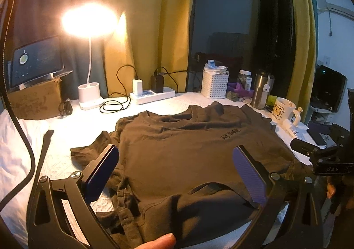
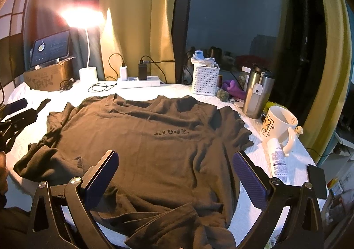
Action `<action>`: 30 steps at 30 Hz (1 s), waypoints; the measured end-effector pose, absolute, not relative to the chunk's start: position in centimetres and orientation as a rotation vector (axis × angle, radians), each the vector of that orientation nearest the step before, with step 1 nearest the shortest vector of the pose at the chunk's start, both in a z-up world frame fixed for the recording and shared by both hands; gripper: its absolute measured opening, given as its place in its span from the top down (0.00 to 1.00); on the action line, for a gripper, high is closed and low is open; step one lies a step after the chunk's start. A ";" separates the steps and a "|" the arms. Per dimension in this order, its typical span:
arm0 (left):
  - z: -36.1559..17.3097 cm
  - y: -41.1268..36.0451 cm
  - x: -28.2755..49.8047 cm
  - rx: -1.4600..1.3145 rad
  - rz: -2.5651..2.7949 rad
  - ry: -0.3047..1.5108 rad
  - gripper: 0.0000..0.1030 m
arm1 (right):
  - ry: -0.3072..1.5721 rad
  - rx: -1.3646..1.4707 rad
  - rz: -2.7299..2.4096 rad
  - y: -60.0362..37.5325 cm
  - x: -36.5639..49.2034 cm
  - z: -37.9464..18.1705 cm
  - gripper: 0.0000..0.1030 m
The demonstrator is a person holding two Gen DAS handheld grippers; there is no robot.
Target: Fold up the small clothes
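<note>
A dark brown T-shirt (image 1: 177, 149) lies front up on the white table, collar toward the far side, with small dark lettering on the chest; it also shows in the right wrist view (image 2: 143, 138). Its hem is rumpled and partly folded over at the near edge. My left gripper (image 1: 176, 156) is open and empty above the shirt's lower part. My right gripper (image 2: 174, 160) is open and empty above the lower right part. The right gripper's body shows at the right edge of the left wrist view (image 1: 318, 156); the left gripper's body shows at the left edge of the right wrist view (image 2: 15, 118).
At the back stand a lit white desk lamp (image 1: 89, 94), a power strip with chargers (image 2: 138, 82), a tablet on a cardboard box (image 1: 36, 94) and a white basket (image 2: 204, 81). On the right are a steel tumbler (image 2: 256, 94), a white mug (image 2: 279, 125), a tube (image 2: 277, 160) and a phone (image 2: 317, 180).
</note>
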State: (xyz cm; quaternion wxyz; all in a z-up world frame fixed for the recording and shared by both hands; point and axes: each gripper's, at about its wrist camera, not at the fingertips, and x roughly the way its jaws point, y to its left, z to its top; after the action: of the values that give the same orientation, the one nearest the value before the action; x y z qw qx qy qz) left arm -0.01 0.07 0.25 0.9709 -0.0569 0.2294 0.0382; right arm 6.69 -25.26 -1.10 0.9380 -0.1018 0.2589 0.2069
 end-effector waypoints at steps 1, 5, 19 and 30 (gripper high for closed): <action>0.2 0.0 0.0 -0.112 0.079 0.464 0.02 | 0.529 -0.209 0.422 -25.2 6.7 -1.1 0.00; 0.2 -0.1 -0.1 -0.098 0.085 0.467 0.02 | 0.528 -0.209 0.423 -25.2 6.7 -1.1 0.00; 0.0 0.7 0.0 -0.134 0.106 0.486 0.02 | 0.535 -0.211 0.425 -24.9 6.8 -1.0 0.00; 0.2 1.5 -0.5 -0.167 0.146 0.467 0.02 | 0.536 -0.212 0.429 -24.6 6.7 -1.2 0.00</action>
State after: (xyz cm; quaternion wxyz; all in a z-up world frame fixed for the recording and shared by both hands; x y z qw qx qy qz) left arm -0.47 1.47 0.24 0.9668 -0.0827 0.2309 0.0723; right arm 6.68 -24.58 -1.15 0.9361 -0.1038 0.2624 0.2101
